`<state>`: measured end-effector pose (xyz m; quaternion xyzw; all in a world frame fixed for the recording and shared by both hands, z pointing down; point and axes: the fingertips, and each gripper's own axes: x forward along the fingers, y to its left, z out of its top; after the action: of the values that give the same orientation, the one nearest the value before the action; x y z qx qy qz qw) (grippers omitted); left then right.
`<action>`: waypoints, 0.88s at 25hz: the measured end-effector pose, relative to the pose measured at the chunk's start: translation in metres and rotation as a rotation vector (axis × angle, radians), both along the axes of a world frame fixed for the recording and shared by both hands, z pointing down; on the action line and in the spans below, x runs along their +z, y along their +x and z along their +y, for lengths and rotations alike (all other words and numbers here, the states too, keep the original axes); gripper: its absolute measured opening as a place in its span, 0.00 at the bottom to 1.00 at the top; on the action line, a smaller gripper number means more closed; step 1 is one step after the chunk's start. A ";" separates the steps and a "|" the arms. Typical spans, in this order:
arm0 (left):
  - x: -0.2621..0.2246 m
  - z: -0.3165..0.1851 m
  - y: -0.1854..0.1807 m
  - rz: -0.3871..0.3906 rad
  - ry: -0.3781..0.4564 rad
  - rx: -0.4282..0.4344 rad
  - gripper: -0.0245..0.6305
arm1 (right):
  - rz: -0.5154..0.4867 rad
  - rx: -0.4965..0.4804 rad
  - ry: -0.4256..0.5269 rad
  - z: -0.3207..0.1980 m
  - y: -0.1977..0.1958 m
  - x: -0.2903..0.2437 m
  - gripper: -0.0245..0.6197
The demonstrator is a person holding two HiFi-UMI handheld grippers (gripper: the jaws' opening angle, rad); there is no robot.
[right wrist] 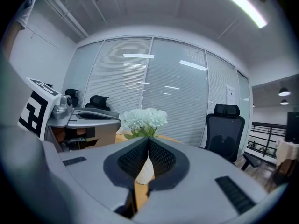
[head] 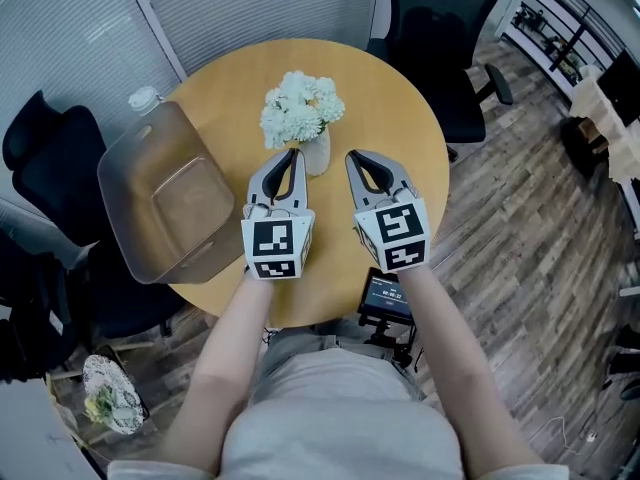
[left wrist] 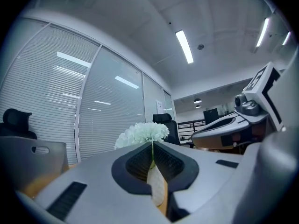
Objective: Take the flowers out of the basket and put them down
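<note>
Two hand-held grippers (head: pixel 293 154) (head: pixel 352 156) closed, empty, near flowers (head: pixel 300 108)

A round wooden bench (head: pixel 400 118) carries a white vase (head: pixel 317 155) of white flowers (head: pixel 300 106), upright near its middle. A clear grey basket (head: pixel 125 183) sits at its left edge, jutting past the rim, apart from the vase.
</note>
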<state>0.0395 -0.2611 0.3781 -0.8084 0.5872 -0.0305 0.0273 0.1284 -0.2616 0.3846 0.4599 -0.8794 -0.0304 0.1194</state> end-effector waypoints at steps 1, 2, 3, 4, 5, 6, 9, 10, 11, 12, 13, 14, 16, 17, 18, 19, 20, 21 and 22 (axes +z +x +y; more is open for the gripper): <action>-0.004 0.001 0.000 0.003 0.006 -0.003 0.06 | -0.004 -0.002 0.007 0.001 -0.001 -0.003 0.08; -0.008 0.002 -0.001 0.006 0.013 -0.006 0.05 | -0.008 -0.004 0.014 0.002 -0.002 -0.007 0.08; -0.013 0.003 -0.003 0.009 0.020 -0.009 0.05 | -0.012 -0.007 0.021 0.002 -0.004 -0.011 0.08; -0.018 0.004 -0.004 0.009 0.027 -0.012 0.05 | -0.017 -0.010 0.028 0.003 -0.005 -0.015 0.08; -0.023 0.005 -0.005 0.009 0.035 -0.013 0.05 | -0.021 -0.013 0.036 0.004 -0.006 -0.019 0.08; -0.027 0.006 -0.005 0.008 0.043 -0.013 0.04 | -0.027 -0.016 0.043 0.006 -0.008 -0.023 0.08; -0.040 0.009 -0.007 0.002 0.059 -0.013 0.04 | -0.060 -0.017 0.060 0.010 -0.008 -0.034 0.08; -0.044 0.010 -0.007 0.001 0.063 -0.015 0.04 | -0.078 -0.014 0.063 0.011 -0.008 -0.038 0.08; -0.047 0.010 -0.009 0.002 0.068 -0.019 0.04 | -0.098 -0.011 0.066 0.011 -0.007 -0.041 0.08; -0.051 0.011 -0.011 0.004 0.073 -0.024 0.04 | -0.118 -0.008 0.070 0.011 -0.007 -0.045 0.08; -0.054 0.011 -0.012 0.006 0.078 -0.029 0.04 | -0.136 -0.006 0.075 0.011 -0.006 -0.049 0.08; -0.058 0.011 -0.013 0.007 0.081 -0.032 0.04 | -0.151 -0.005 0.081 0.011 -0.006 -0.052 0.08; -0.064 0.011 -0.015 0.007 0.087 -0.037 0.04 | -0.180 -0.004 0.095 0.009 -0.005 -0.059 0.08; -0.067 0.011 -0.016 0.009 0.092 -0.040 0.04 | -0.193 -0.006 0.104 0.009 -0.004 -0.063 0.08; -0.069 0.012 -0.017 0.013 0.096 -0.043 0.04 | -0.202 -0.010 0.114 0.009 -0.003 -0.066 0.08; -0.070 0.013 -0.018 0.017 0.099 -0.045 0.04 | -0.205 -0.019 0.128 0.010 -0.002 -0.070 0.08; -0.072 0.014 -0.019 0.020 0.103 -0.047 0.04 | -0.200 -0.032 0.146 0.011 -0.001 -0.074 0.08; -0.074 0.014 -0.021 0.022 0.107 -0.048 0.04 | -0.189 -0.044 0.165 0.012 -0.001 -0.079 0.08; -0.076 0.015 -0.022 0.024 0.109 -0.049 0.04 | -0.177 -0.055 0.183 0.012 0.001 -0.083 0.08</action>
<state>0.0177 -0.2464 0.3025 -0.7912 0.6081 0.0104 0.0633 0.1295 -0.2497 0.3017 0.4456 -0.8922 -0.0732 -0.0022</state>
